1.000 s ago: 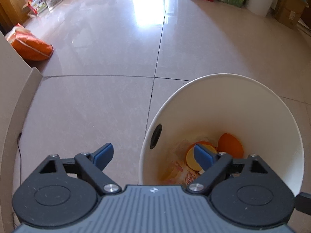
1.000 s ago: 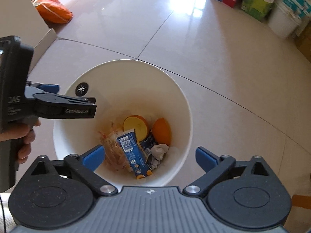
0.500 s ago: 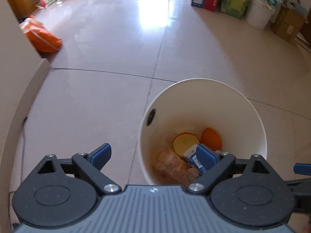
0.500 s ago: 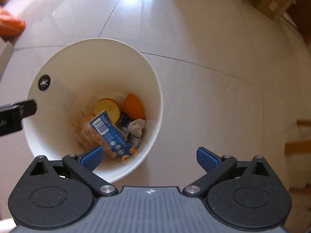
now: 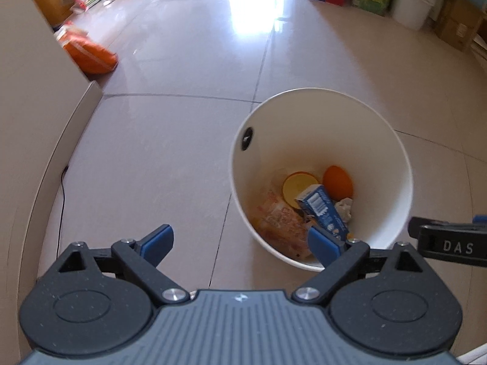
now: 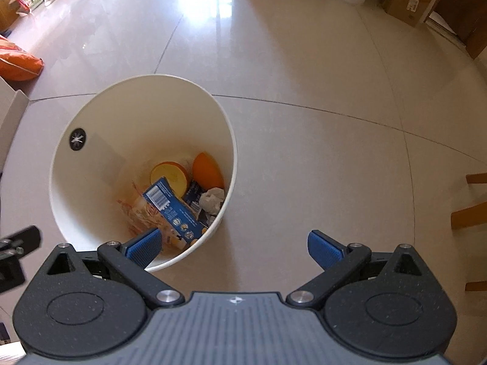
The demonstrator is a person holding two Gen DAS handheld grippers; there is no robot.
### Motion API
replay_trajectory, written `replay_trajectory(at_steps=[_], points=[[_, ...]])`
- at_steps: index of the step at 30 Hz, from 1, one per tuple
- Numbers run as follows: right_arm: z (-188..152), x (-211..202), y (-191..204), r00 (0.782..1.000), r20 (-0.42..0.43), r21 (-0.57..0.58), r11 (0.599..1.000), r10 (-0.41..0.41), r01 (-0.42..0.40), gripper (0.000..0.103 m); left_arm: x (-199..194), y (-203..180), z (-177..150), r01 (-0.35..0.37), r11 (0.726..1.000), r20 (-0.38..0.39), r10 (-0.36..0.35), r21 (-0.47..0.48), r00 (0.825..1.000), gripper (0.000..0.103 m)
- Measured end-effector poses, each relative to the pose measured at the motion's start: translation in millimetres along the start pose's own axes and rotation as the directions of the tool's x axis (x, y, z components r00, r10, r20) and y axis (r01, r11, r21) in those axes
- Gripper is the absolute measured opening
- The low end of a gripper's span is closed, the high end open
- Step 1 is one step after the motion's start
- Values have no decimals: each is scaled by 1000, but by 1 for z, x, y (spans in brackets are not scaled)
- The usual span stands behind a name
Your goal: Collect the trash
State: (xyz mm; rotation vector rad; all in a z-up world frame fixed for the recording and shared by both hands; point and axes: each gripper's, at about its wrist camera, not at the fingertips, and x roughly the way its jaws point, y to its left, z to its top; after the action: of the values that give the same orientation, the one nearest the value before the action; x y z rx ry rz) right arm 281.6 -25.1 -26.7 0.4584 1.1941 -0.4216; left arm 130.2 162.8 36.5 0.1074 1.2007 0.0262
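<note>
two empty grippers, left gripper [image 5: 240,240] and right gripper [image 6: 234,245], are held with jaws wide above the white bin [image 6: 91,115] on the tiled floor [image 6: 304,152]; a blue carton [image 6: 173,210], orange halves [image 6: 169,175] and crumpled paper [image 6: 211,197] lie inside. further trash is best sought with jaws kept wide.

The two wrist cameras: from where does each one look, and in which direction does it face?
Left wrist: sits on the open left gripper, looks down and forward at the white bin; the right gripper's finger shows at the right edge.
Right wrist: sits on the open right gripper, above the bin's right side.
Shared: bin, blue carton, orange bag.
</note>
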Motion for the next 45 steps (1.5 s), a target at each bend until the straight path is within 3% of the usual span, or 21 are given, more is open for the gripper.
replay_trajectory(at_steps=[5, 9, 45], points=[[3, -9, 4, 999, 43, -24, 1000, -3, 4, 103, 5, -3, 1, -13, 1000, -23, 13, 19, 1000, 97], [5, -10, 7, 999, 36, -16, 1000, 15, -15, 103, 10, 4, 4, 16, 1000, -61, -16, -8, 998, 97], [5, -20, 13, 998, 30, 13, 998, 58, -59, 103, 3, 6, 8, 35, 999, -47, -34, 7, 998, 97]])
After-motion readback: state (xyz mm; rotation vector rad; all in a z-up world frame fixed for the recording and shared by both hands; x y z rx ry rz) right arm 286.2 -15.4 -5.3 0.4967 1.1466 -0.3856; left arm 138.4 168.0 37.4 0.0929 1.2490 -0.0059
